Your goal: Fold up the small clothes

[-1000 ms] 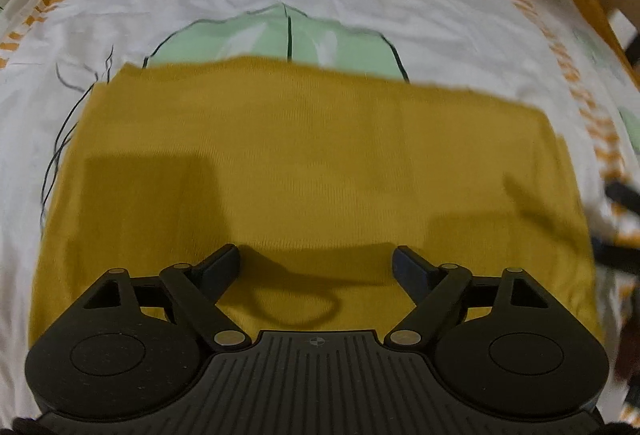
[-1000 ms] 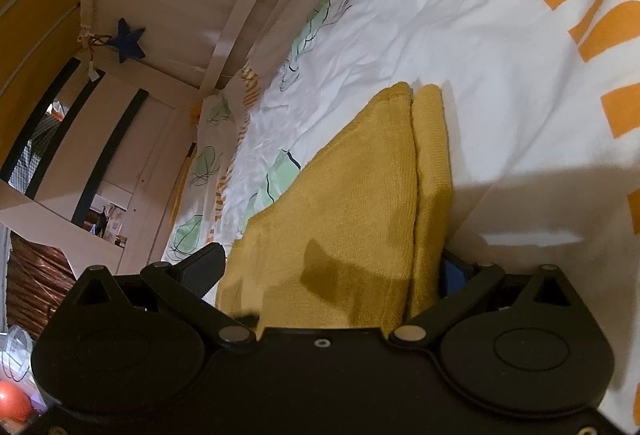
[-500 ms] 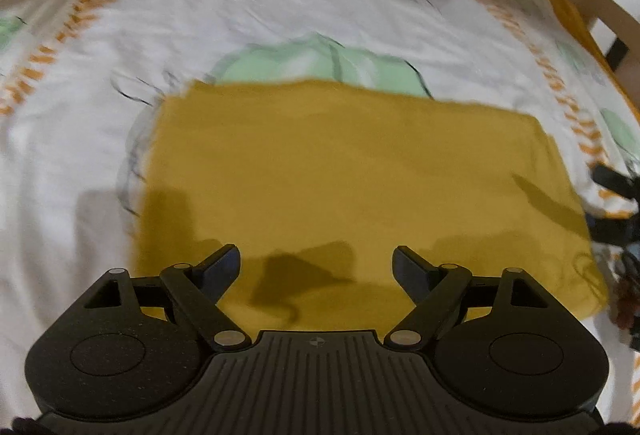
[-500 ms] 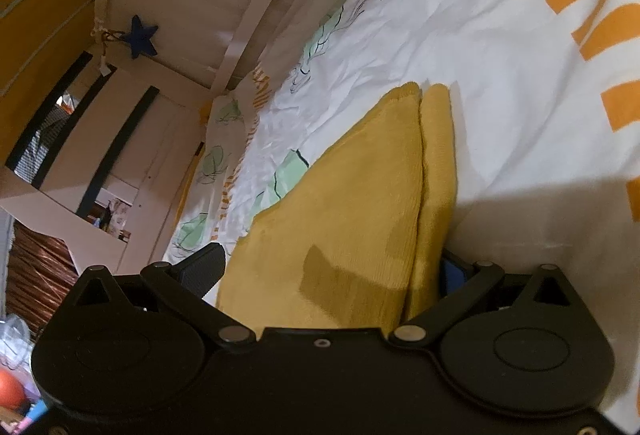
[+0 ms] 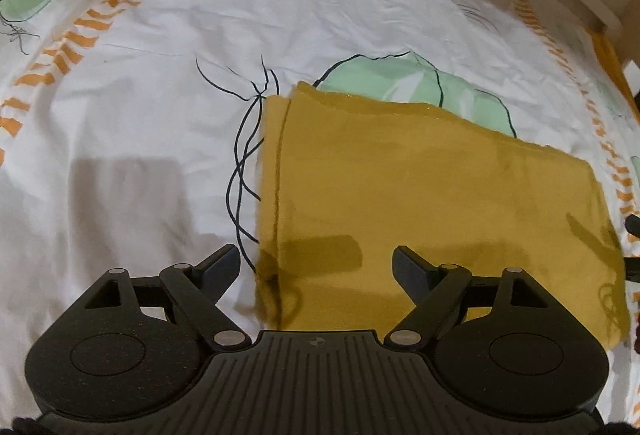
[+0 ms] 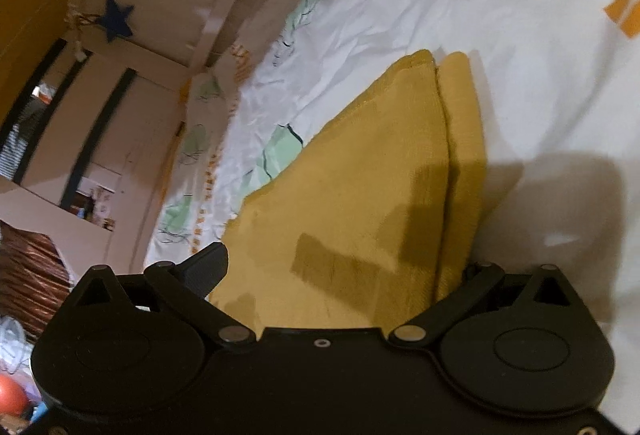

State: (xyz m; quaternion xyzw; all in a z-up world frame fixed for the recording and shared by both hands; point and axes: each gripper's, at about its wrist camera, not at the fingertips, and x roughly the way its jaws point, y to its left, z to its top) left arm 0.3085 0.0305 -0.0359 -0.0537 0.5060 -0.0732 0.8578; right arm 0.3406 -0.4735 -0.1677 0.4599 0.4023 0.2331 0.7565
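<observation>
Two grippers (image 5: 316,259) (image 6: 340,263), probably one yellow garment (image 5: 432,203).

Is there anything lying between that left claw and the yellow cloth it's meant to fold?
Nothing visible. The left gripper hangs open right over the near left edge of the yellow garment, which lies folded on the patterned bedsheet. Only bare sheet surrounds the cloth on that side.

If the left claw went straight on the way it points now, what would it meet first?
Most likely the near left edge of the folded yellow cloth lying on the bedsheet. The left claw is open and empty, tilted down at that edge; depth is unclear, so it might land on the sheet.
</observation>
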